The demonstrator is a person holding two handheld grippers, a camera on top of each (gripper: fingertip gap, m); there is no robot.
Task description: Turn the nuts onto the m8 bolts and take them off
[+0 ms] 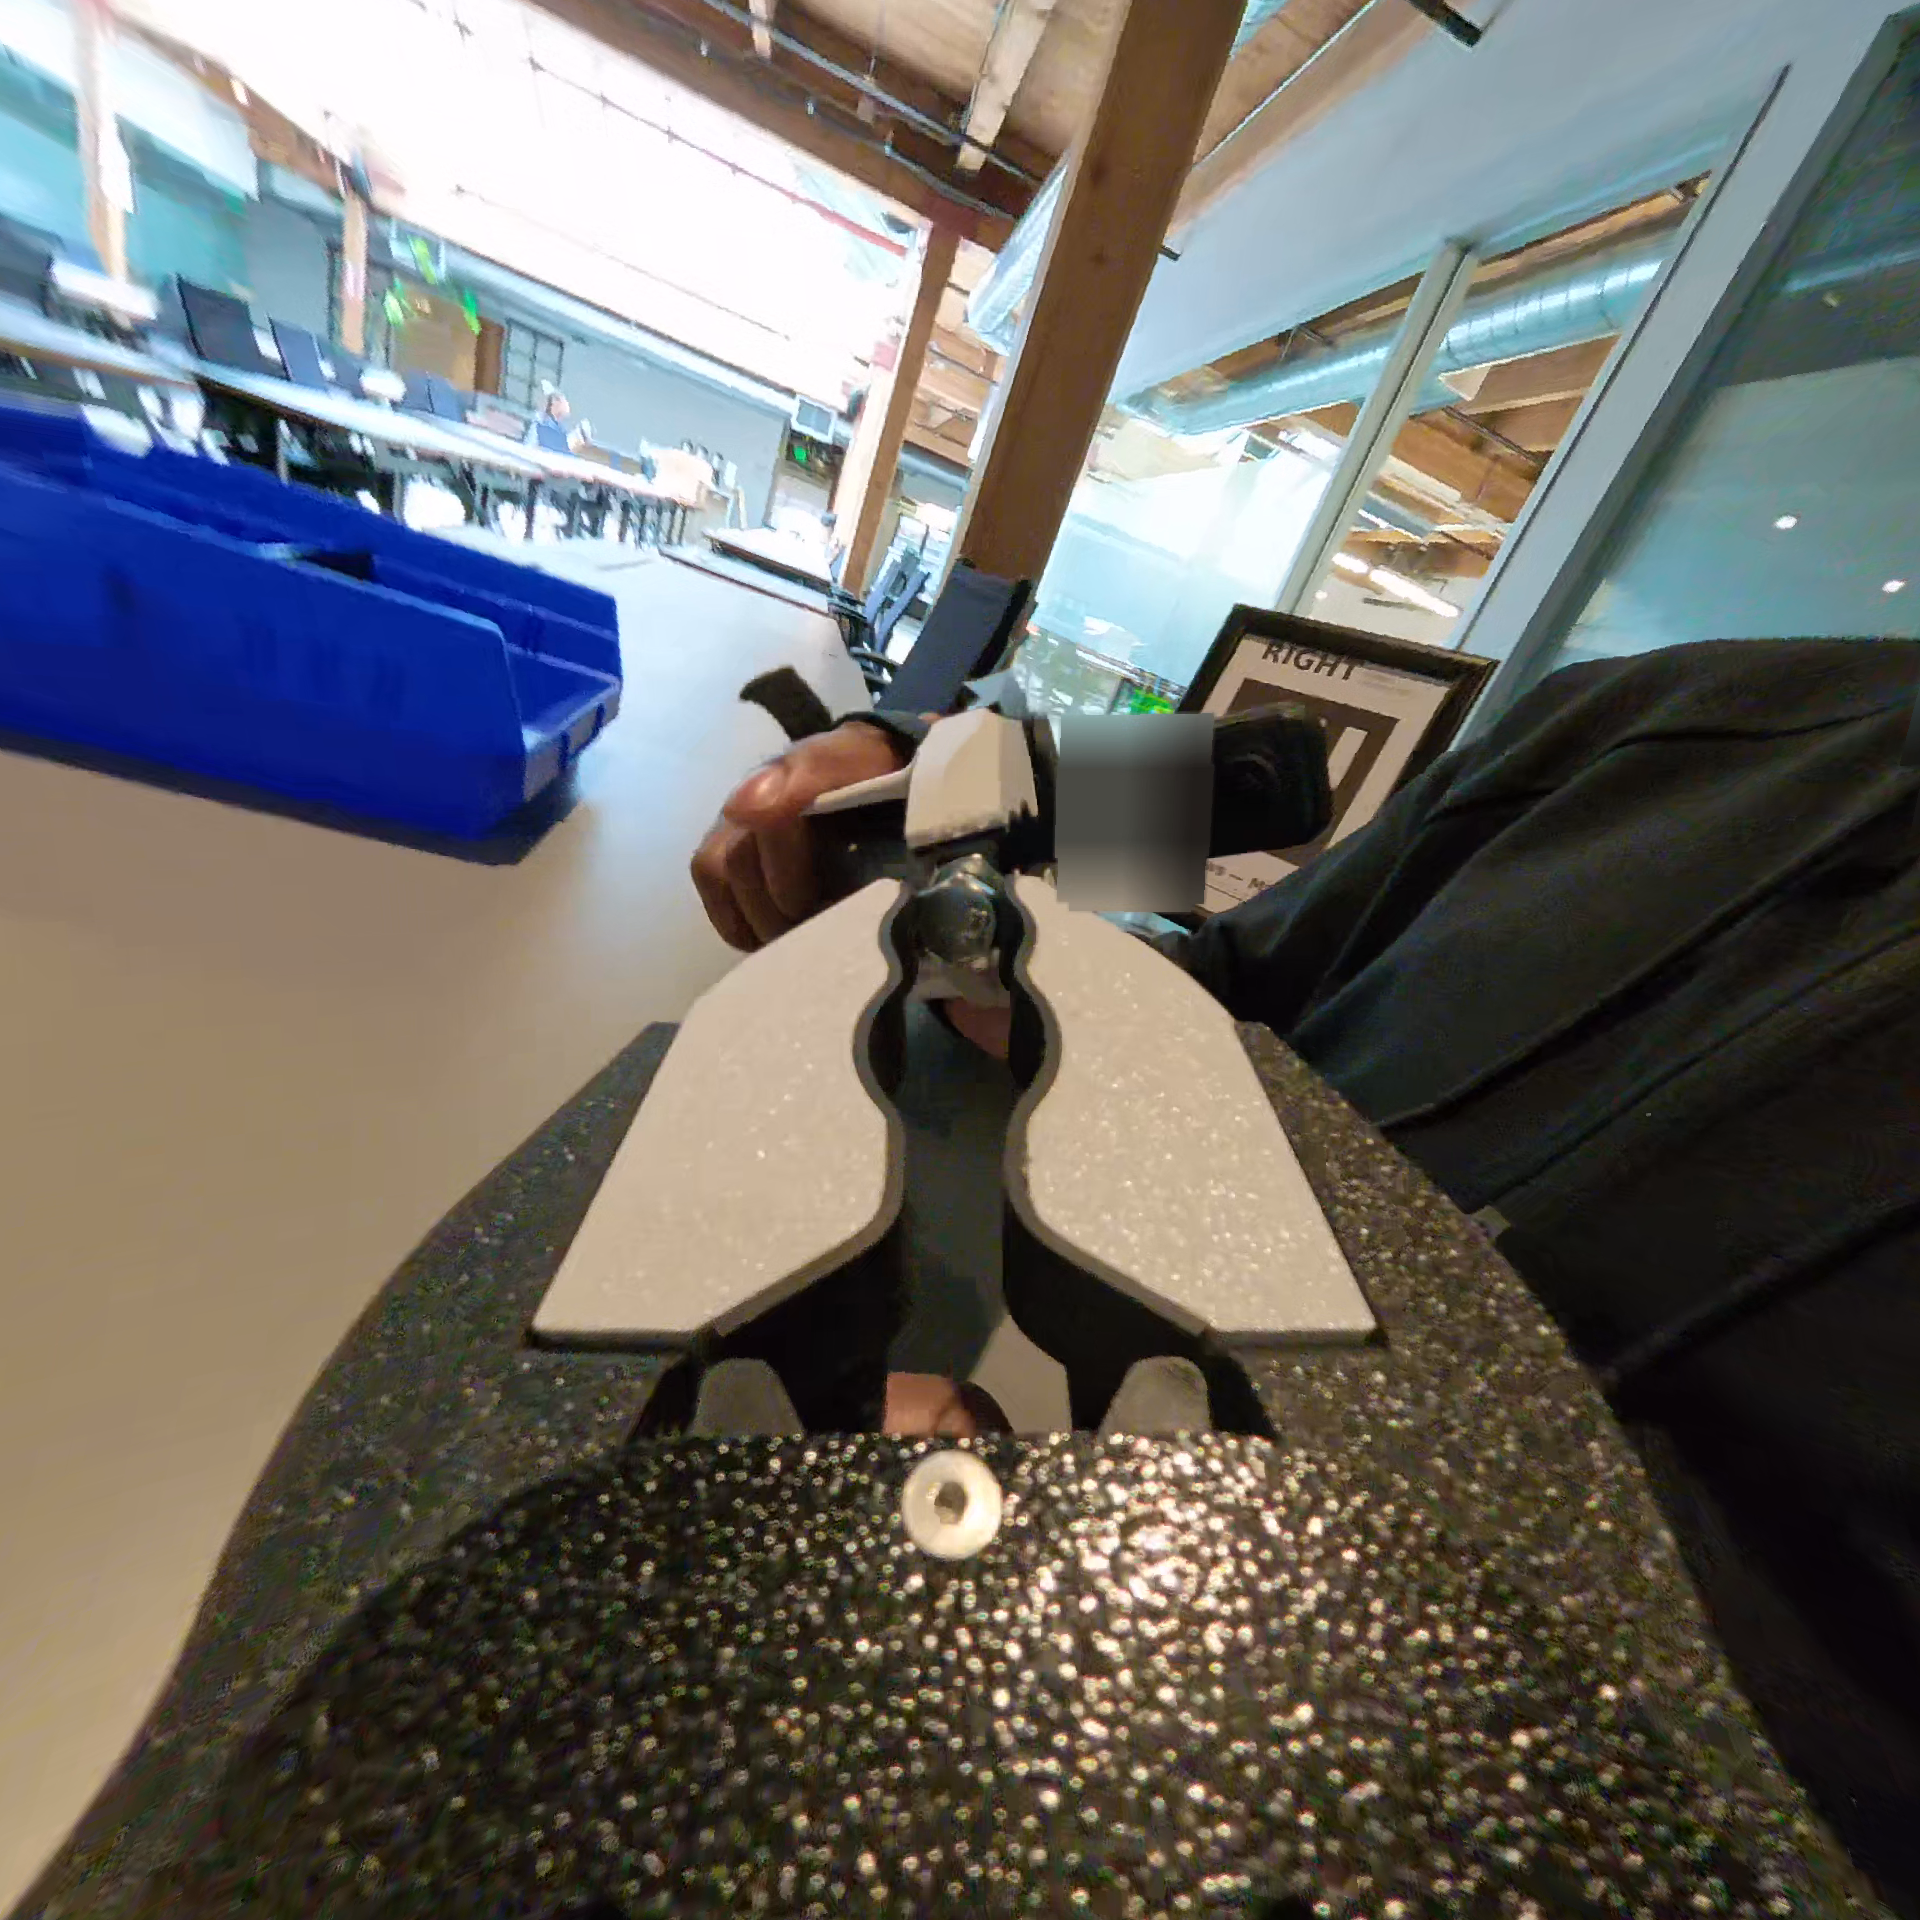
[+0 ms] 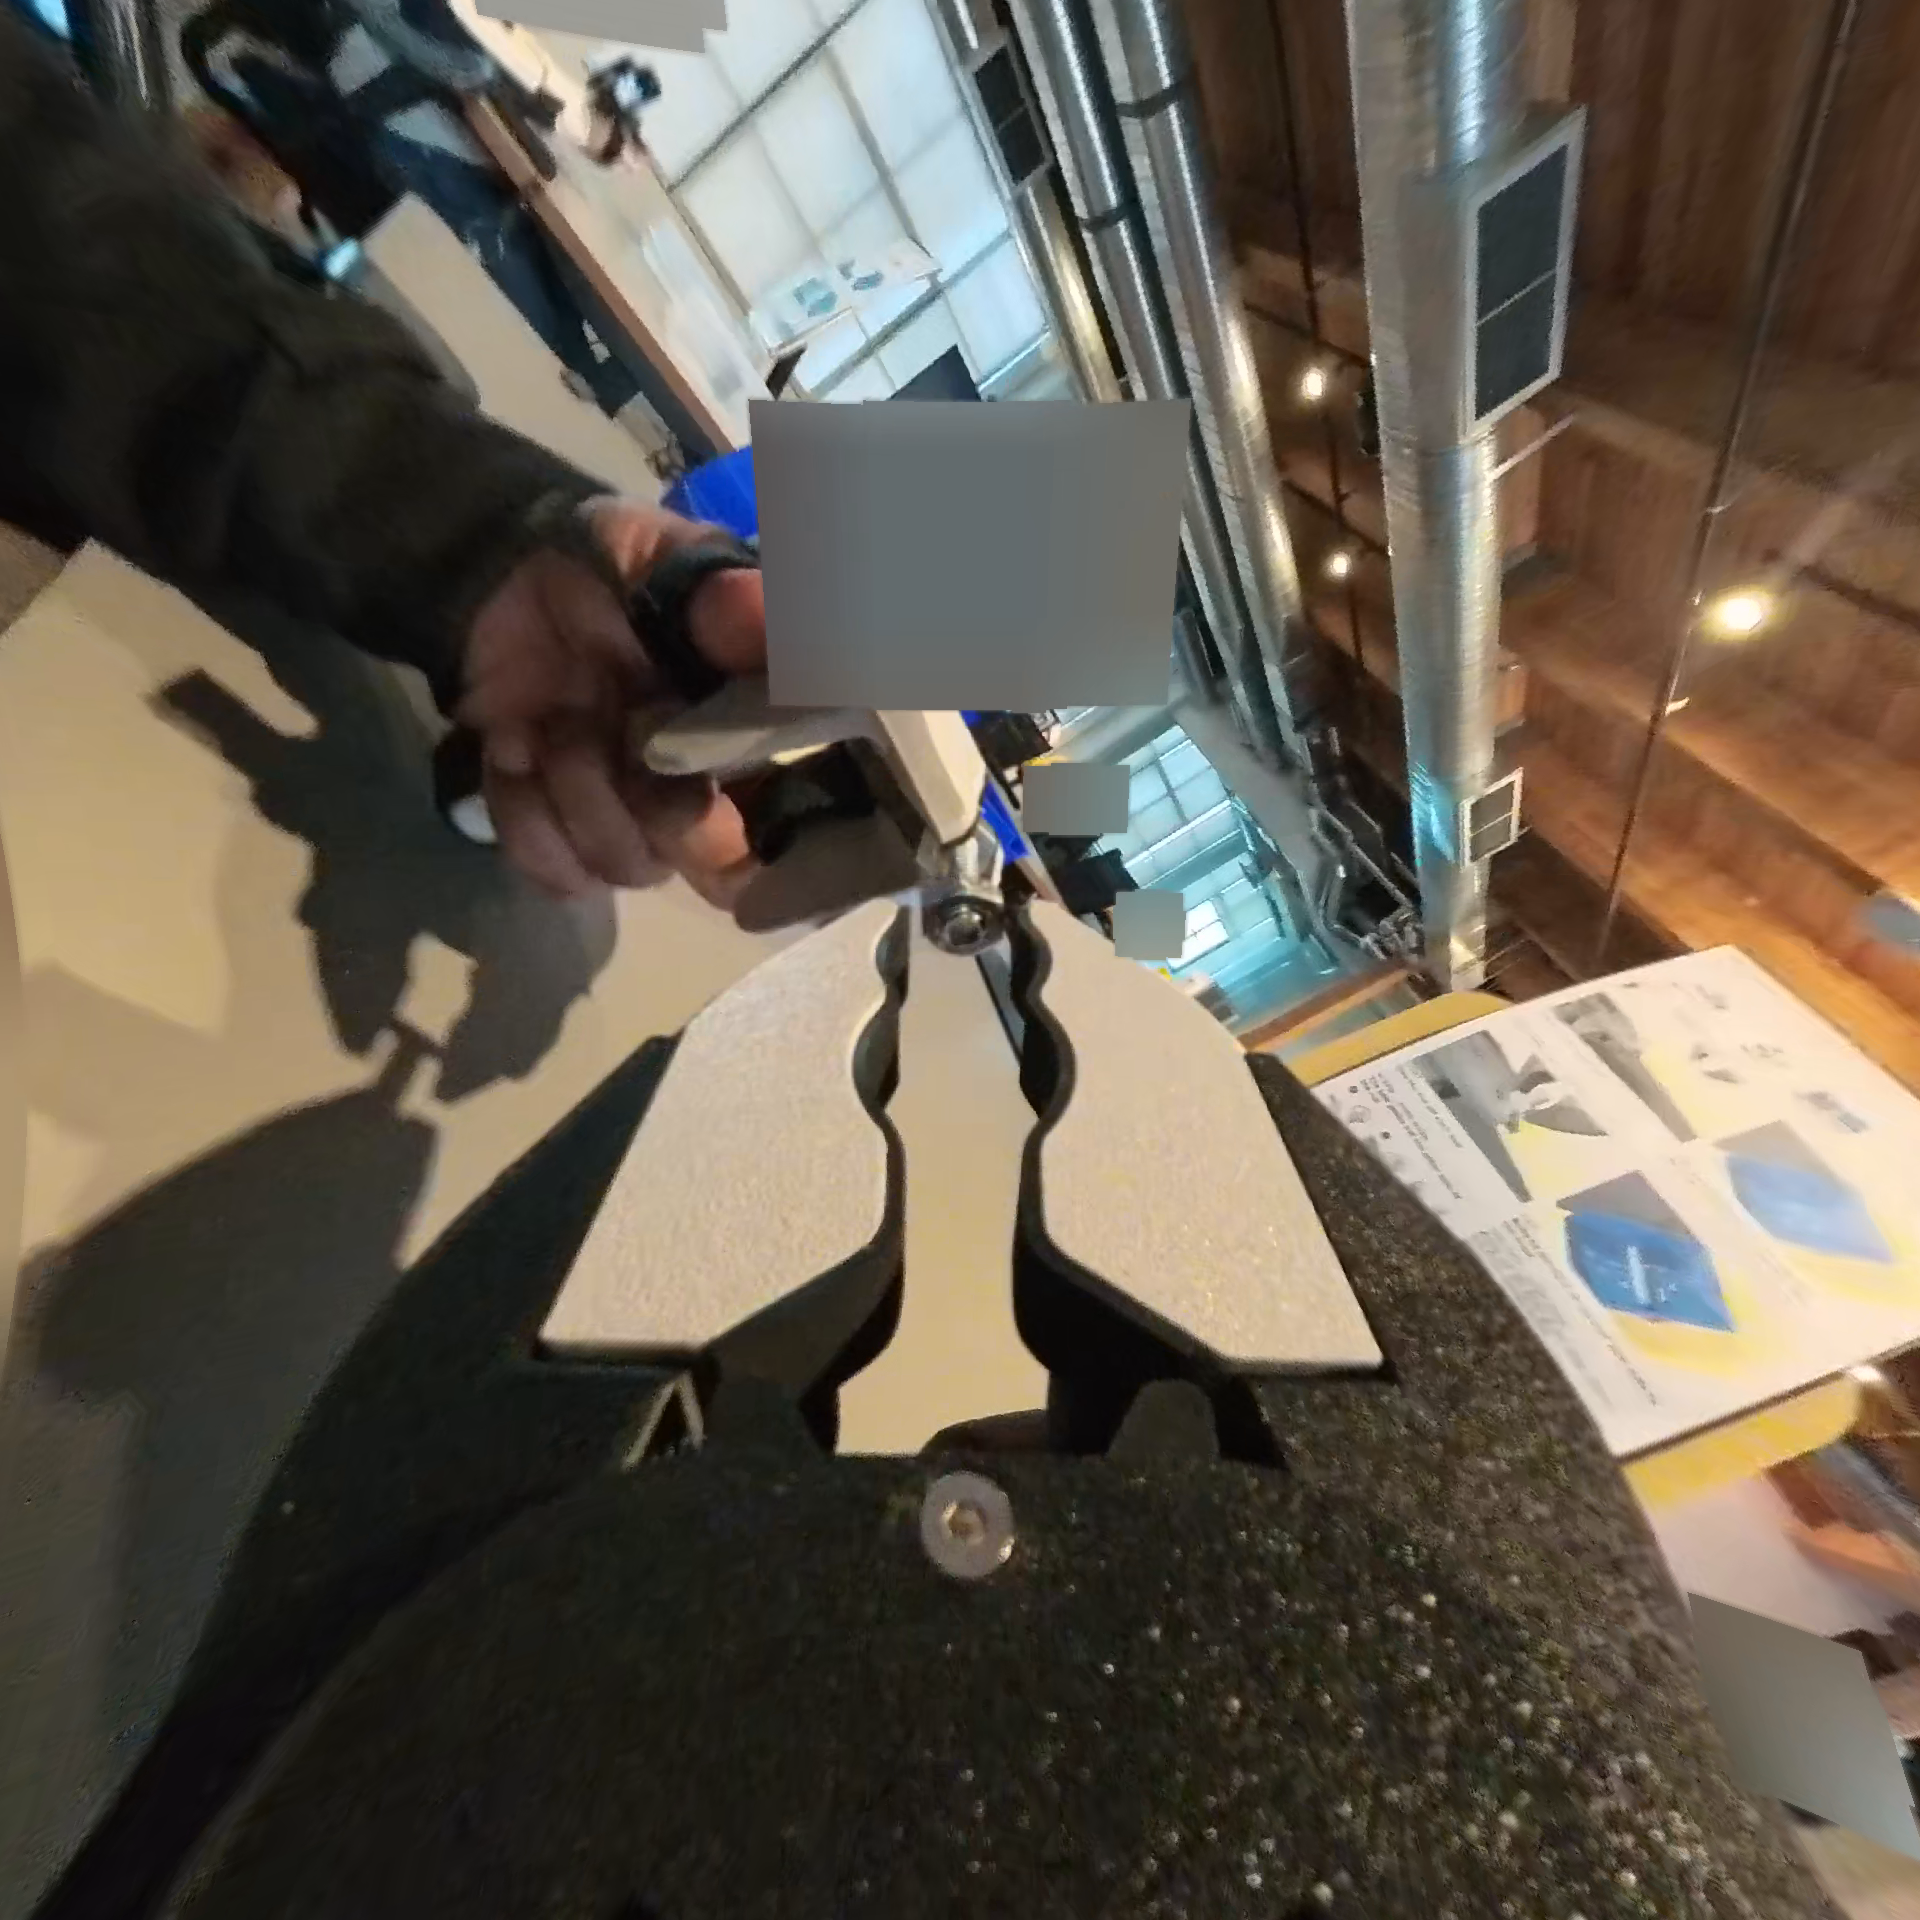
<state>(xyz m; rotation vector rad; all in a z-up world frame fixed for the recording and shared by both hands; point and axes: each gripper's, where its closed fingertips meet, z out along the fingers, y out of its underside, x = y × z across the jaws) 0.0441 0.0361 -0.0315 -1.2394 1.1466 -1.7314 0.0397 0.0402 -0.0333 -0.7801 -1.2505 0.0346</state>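
My left gripper (image 1: 956, 935) is shut on the silver head of an M8 bolt (image 1: 952, 914) and holds it in the air above the table. The right gripper (image 1: 966, 790) meets it from the far side, held by a hand (image 1: 758, 862). In the right wrist view my right gripper (image 2: 964, 935) is shut on a silver nut (image 2: 966, 920) that sits on the bolt's end. The left gripper (image 2: 925, 790) shows just beyond it, with a hand (image 2: 592, 748) on its handle. The bolt's shank is mostly hidden between the two sets of fingers.
Blue plastic bins (image 1: 312, 665) stand on the pale table (image 1: 260, 1039) at the left. A framed sign (image 1: 1340, 717) stands behind the grippers. A printed instruction sheet (image 2: 1662, 1174) lies at the right. The person's dark sleeve (image 1: 1610, 935) fills the right side. My two grippers' fingertips are within a few centimetres of each other.
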